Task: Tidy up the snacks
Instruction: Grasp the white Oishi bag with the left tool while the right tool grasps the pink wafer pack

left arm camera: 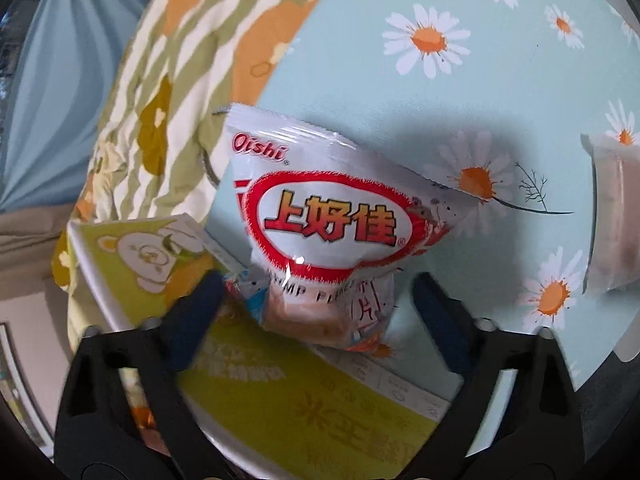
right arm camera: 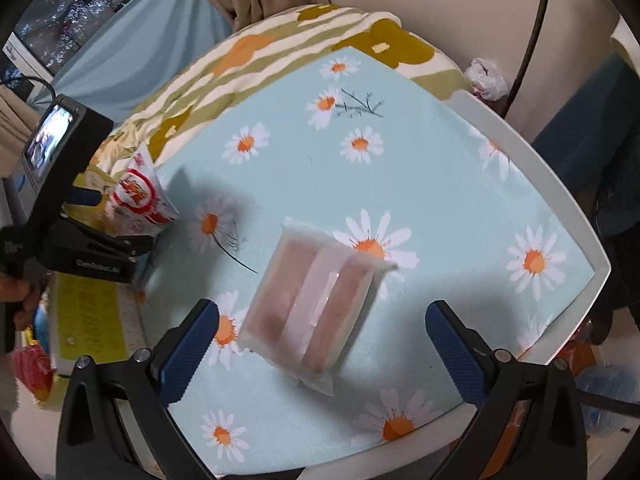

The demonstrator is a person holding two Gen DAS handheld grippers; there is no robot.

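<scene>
— Snacks, how are they looking?
— I'm seeing a white-and-red Oishi bag (left arm camera: 320,220) sitting at the table's (right arm camera: 560,200) left edge between my left gripper's (left arm camera: 316,300) open jaws; right gripper (right arm camera: 320,320) is gaping around a clear pinkish packet (right arm camera: 312,304).

Each black tool (right arm camera: 322,328) has blue textured pads (right arm camera: 188,350) and silver screws (right arm camera: 141,355).

Bright daylight, soft shadows, motion blur, heavy fisheye warp w/ dark corners.

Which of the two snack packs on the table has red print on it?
The Oishi bag, white with a red oval logo, at the table's edge. The other pack is clear wrap over pale pink pieces, without print.
</scene>
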